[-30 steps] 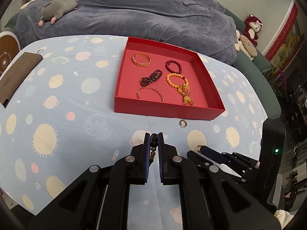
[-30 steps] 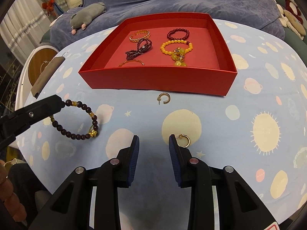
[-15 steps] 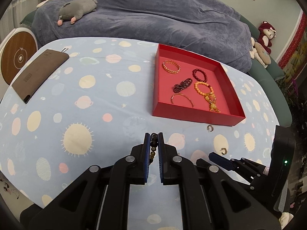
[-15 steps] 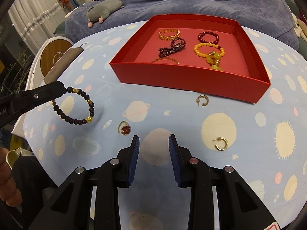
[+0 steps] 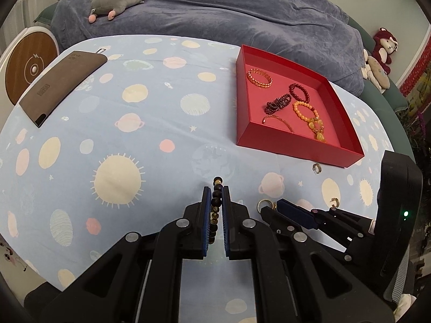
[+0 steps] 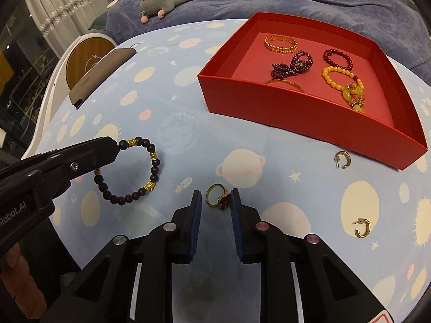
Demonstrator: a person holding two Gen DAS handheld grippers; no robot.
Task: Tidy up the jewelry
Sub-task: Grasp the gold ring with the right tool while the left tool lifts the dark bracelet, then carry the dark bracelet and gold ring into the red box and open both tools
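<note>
Dark beaded bracelet (image 6: 140, 175) hangs pinched in your left claw (image 5: 217, 202) above the counter's (image 5: 134, 113) near edge. Your right claw (image 6: 216, 202) is closing around a gold ring (image 6: 219, 198) lying there, pads not yet touching.

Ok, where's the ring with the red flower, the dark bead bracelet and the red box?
Ring (image 6: 218, 200), right wrist view, on its red flower.
Bracelet (image 6: 155, 162), right wrist view, on a dark bead at its right side.
Box (image 6: 296, 113), right wrist view, on its near outer wall.
</note>
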